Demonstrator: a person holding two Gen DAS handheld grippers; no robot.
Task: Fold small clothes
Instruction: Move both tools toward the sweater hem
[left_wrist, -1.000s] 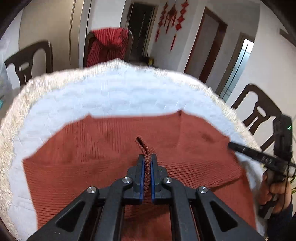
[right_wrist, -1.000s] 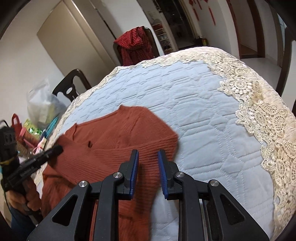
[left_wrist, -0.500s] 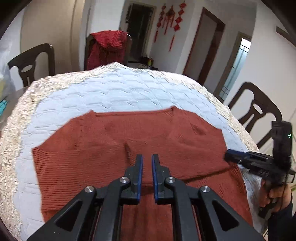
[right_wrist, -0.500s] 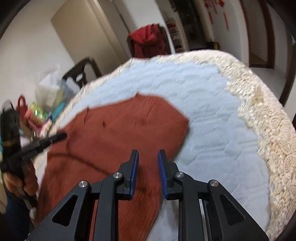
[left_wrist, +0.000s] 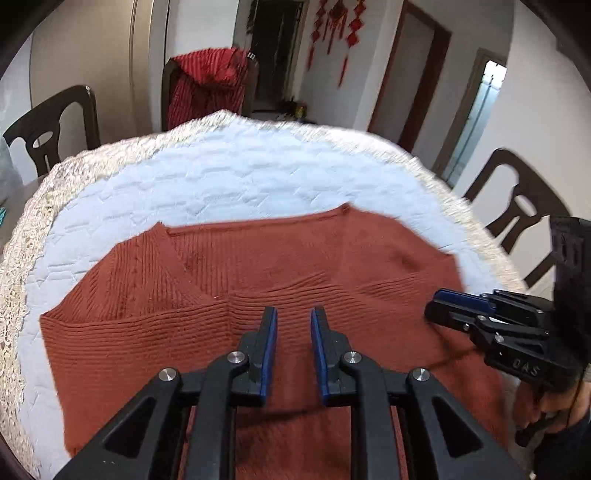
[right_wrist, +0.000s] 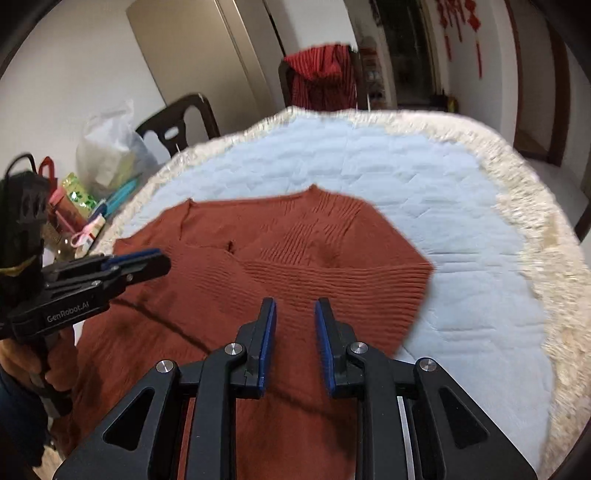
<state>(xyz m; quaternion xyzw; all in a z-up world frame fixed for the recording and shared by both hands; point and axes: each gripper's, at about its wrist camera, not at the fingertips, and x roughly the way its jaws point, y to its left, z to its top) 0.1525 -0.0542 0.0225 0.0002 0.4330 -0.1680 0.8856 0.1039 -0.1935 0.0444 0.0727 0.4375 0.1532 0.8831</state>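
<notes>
In the left wrist view, a dark wooden chair (left_wrist: 51, 125) stood at the upper left of the frame, behind the lace edge of the quilted pale blue table cover (left_wrist: 258, 173). A red garment (left_wrist: 207, 85) hung over a second chair at the upper centre. The rust-red knitted sweater (left_wrist: 184, 295) lay flat on the cover across the middle and lower part of the frame, with both sleeves folded inward over the body. The left gripper (left_wrist: 293, 321) occupied the lower centre; its jaws had just been opening, stood slightly spread, and nothing was between them. The sweater lay beneath the fingertips; whether they touched it could not be told. The right gripper (left_wrist: 437, 301) entered from the right edge, above the right part of the sweater, carried by a hand (left_wrist: 561, 402) at the lower right.

In the right wrist view, the left gripper (right_wrist: 162, 260) entered from the left edge over the sweater (right_wrist: 332, 258), below a plastic bag (right_wrist: 110, 147) and assorted coloured items (right_wrist: 77, 206) at the left. The right gripper (right_wrist: 295, 310) sat at the lower centre, jaws moderately spread, gripping nothing, above the sweater's lower portion. The bare cover (right_wrist: 461, 221) filled the right of the frame
</notes>
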